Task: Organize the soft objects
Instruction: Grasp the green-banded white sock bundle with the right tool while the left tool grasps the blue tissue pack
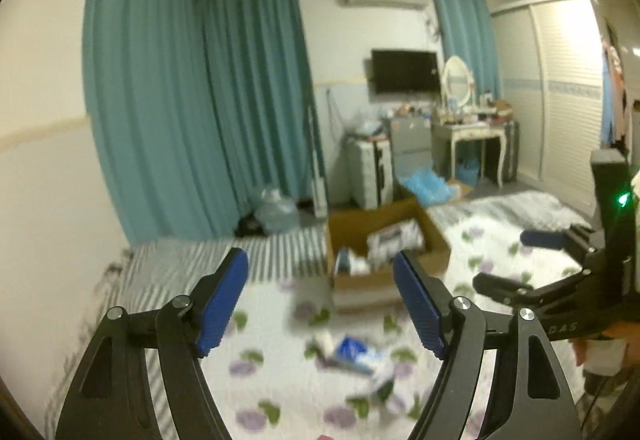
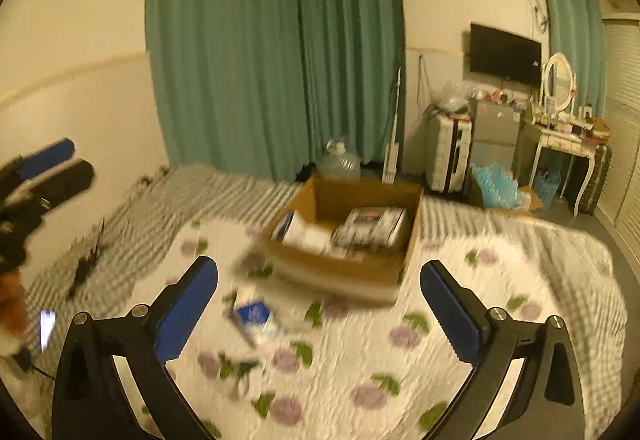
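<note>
An open cardboard box (image 1: 360, 286) (image 2: 340, 272) stands on the floral quilt (image 2: 360, 368) of a bed. Inside it lie several soft packs (image 1: 394, 240) (image 2: 372, 228). A blue and white packet (image 1: 352, 350) (image 2: 254, 316) lies loose on the quilt in front of the box, with crumpled white wrapping (image 1: 384, 380) beside it. My left gripper (image 1: 320, 256) (image 2: 60, 163) hovers above the quilt, open and empty. My right gripper (image 2: 319, 266) (image 1: 516, 262) hangs to its right, open wide with nothing in it. The pictures are blurred.
A striped sheet (image 1: 192, 260) covers the bed's far side. Beyond the bed are teal curtains (image 1: 248, 99), a water jug (image 2: 338, 161), a suitcase (image 2: 446, 155), a dressing table (image 2: 564, 143) and a wardrobe (image 1: 560, 87). A lit phone (image 2: 47, 324) lies at the left.
</note>
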A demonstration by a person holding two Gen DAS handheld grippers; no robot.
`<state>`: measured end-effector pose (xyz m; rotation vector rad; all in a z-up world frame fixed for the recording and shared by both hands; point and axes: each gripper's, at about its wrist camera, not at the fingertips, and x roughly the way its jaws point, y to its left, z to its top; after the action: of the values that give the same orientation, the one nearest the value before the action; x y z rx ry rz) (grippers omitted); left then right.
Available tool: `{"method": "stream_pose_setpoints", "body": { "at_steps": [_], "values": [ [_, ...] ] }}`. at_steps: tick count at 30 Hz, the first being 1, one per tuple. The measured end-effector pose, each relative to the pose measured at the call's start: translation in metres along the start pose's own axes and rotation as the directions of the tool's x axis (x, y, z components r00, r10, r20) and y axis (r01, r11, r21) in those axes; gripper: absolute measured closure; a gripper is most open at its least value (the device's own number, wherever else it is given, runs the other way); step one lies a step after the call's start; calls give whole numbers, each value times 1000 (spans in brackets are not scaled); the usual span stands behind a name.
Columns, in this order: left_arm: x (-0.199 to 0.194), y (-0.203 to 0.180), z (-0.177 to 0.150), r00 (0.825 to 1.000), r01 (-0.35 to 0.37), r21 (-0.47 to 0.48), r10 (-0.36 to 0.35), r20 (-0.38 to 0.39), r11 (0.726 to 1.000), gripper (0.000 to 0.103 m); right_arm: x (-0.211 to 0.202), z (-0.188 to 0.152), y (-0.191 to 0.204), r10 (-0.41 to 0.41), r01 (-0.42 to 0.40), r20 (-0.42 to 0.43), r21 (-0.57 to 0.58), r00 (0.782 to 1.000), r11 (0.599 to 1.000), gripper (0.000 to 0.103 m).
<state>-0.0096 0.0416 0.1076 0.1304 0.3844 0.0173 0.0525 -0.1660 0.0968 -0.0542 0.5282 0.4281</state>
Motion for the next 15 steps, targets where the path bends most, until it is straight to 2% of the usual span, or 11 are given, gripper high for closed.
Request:
{"method": "stream_pose_setpoints", "body": {
  "at_steps": [3, 6, 10, 15],
  "values": [
    [21, 8, -38, 995, -11, -88, 2, -101, 996, 27, 27, -37, 11, 50, -48, -82, 32, 995, 998, 1],
    [46, 12, -77, 982, -31, -161, 0, -190, 987, 27, 56, -67, 20, 76, -70, -162, 42, 984, 997, 1],
    [73, 10, -122, 962, -92, -142, 51, -269, 986, 27, 96, -99, 37, 68, -66, -236, 15, 969, 998, 1],
    [92, 18, -156, 945, -114, -131, 67, -319, 985, 27, 139, -130, 51, 74, -76, -327, 6, 942, 997, 1]
  ]
}}
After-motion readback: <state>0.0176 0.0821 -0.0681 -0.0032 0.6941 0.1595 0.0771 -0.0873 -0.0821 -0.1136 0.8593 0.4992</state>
